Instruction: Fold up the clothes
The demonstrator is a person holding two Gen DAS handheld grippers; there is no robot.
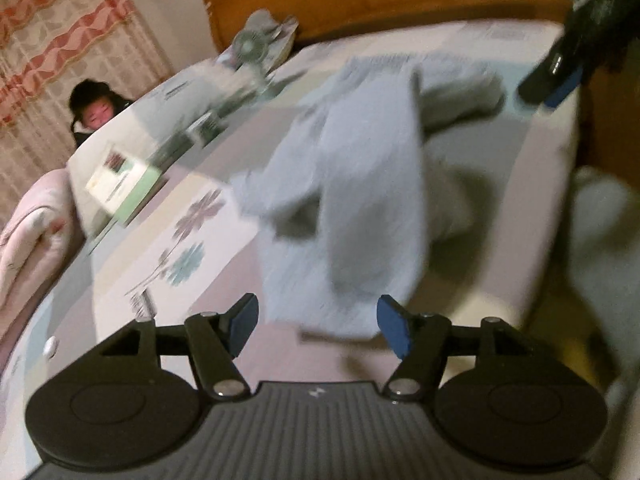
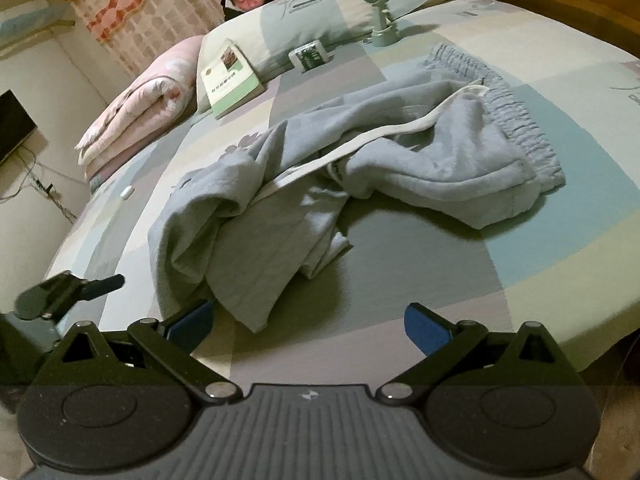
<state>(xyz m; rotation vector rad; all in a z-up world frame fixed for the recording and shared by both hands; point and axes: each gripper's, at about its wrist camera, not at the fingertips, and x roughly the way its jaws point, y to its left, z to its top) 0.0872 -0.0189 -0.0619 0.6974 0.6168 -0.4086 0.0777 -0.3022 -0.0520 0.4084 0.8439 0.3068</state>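
Currently the crumpled pale-grey fleece trousers lie mid-bed on the pastel patchwork sheet, long axis running from ribbed waistband far-right to leg ends near-left. Both the left gripper and right gripper stand wide and empty. The near leg end lies just ahead of the right gripper, probably nearer it.

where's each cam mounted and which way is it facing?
Left wrist: on the left gripper, angled down over the bed at grey pants; own open fingers show, right gripper upper right.
Right wrist: on the right gripper, facing pants, book, fan; own open fingers show, left gripper lower left.
Shared: bed, pants, book, fan.
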